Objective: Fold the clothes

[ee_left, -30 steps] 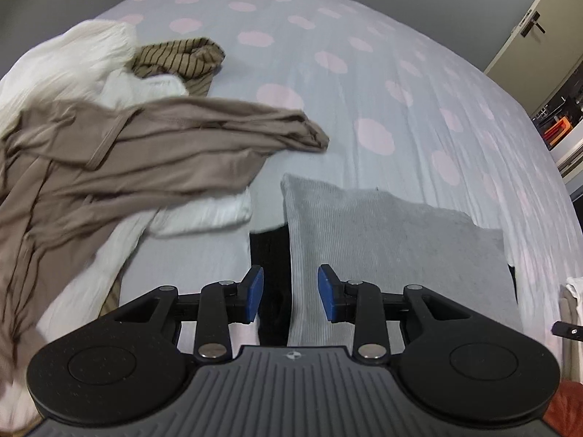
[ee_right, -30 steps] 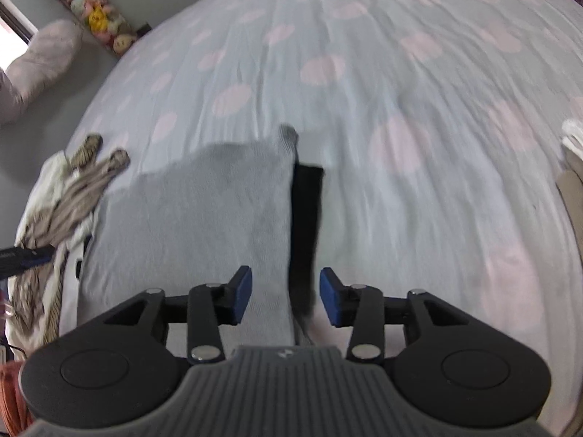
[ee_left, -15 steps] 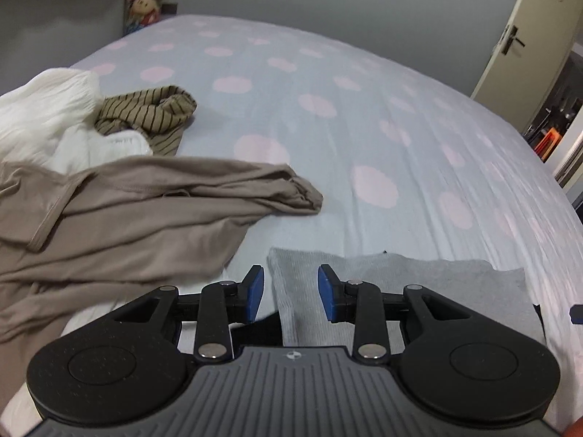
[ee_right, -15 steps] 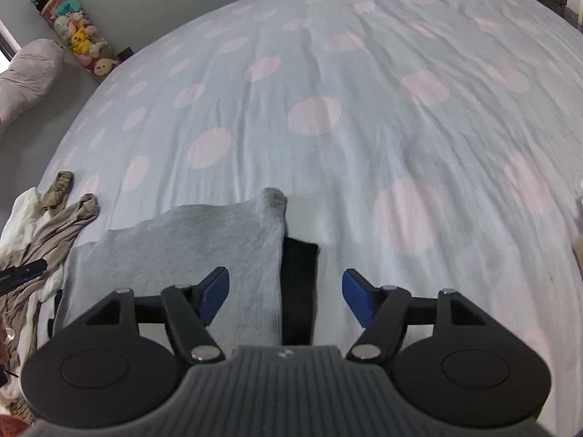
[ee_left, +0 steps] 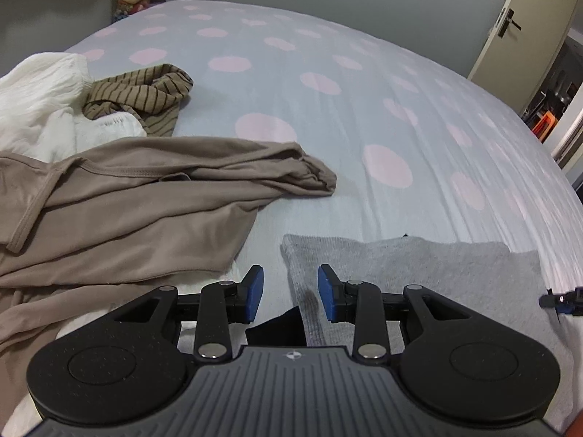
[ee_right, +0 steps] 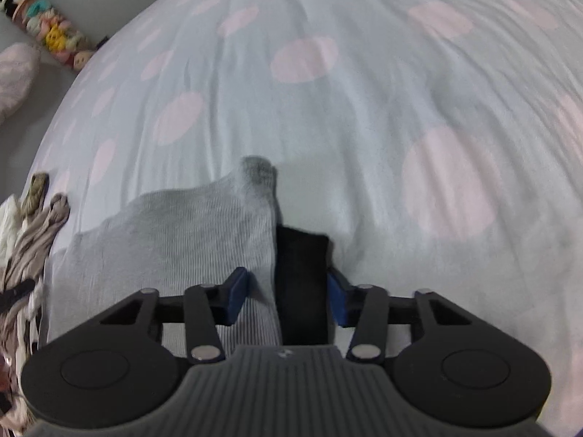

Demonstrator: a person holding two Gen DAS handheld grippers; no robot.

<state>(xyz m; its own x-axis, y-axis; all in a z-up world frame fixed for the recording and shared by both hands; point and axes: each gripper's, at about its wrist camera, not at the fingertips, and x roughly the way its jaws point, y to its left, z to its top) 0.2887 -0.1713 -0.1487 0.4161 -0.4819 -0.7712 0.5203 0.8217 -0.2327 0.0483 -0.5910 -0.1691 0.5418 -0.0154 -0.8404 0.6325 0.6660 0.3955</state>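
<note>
A folded grey knit garment [ee_left: 419,276] lies flat on the bed, with a black garment [ee_left: 280,327] showing under its edge. My left gripper [ee_left: 290,291] is open over the grey garment's left edge, holding nothing. In the right wrist view the grey garment [ee_right: 175,240] lies left of the black piece [ee_right: 302,276]. My right gripper [ee_right: 287,296] is open, its pads on either side of the grey edge and the black piece.
A loose taupe top [ee_left: 138,204], white clothes [ee_left: 40,105] and a striped brown garment [ee_left: 145,94] are piled on the left. The bed has a pale blue sheet with pink dots [ee_left: 364,109]. A door [ee_left: 524,32] stands far right; plush toys [ee_right: 47,32] by the wall.
Both grippers have let the grey garment down flat and opened wider. The left camera has pulled back and tilted up; the right one has moved down closer to the garment's edge.
</note>
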